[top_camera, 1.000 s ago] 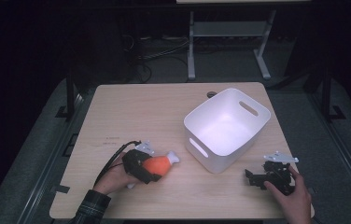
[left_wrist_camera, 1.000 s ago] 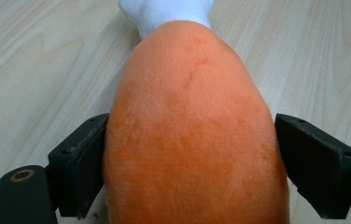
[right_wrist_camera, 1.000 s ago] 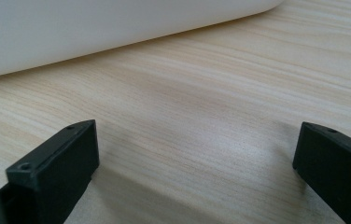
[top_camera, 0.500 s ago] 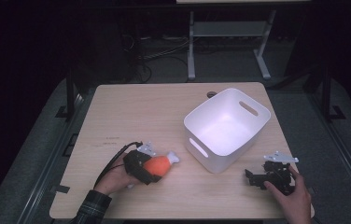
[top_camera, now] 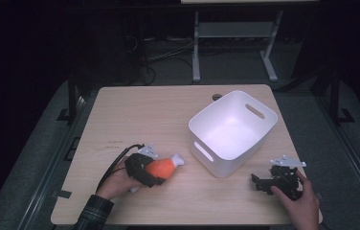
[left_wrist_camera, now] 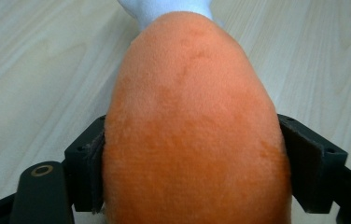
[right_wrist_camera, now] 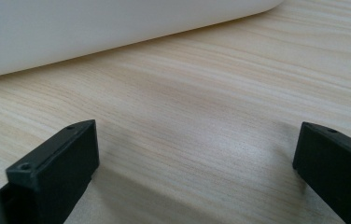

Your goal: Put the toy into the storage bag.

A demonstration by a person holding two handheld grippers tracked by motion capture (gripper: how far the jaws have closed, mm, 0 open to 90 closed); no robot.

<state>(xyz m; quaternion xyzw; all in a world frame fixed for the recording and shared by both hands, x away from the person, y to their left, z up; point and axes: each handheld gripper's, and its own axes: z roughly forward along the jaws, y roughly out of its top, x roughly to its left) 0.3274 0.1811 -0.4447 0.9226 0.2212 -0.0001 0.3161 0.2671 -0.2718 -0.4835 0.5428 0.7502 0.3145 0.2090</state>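
Left gripper (top_camera: 161,167) sits around 7 o'clock on the wooden table (top_camera: 144,110), down low near the front edge, and its jaws are clamped snug on the fat orange end of a plush drumstick toy (top_camera: 164,166). In the left gripper view you can see both black pads pressing into the fuzzy orange body (left_wrist_camera: 192,126) from either side, with the white bone end poking out past the jaws, pointing toward 2 o'clock in the high view, at the bin. A hand (top_camera: 116,184) with a plaid sleeve holds that gripper, cable looping off behind it. Right gripper (top_camera: 259,182) is over at about 5 o'clock, resting low at the table in the other hand (top_camera: 302,203), jaws spread wide with nothing but bare wood grain between them, as the right gripper view shows pretty clearly. White plastic bin (top_camera: 233,132) with cutout handles sits right of center, roughly 3 o'clock, turned at an angle, between the two grippers and a bit farther back. Its pale wall (right_wrist_camera: 108,23) is just beyond the right gripper's jaws. The toy is near the bin but not touching it.
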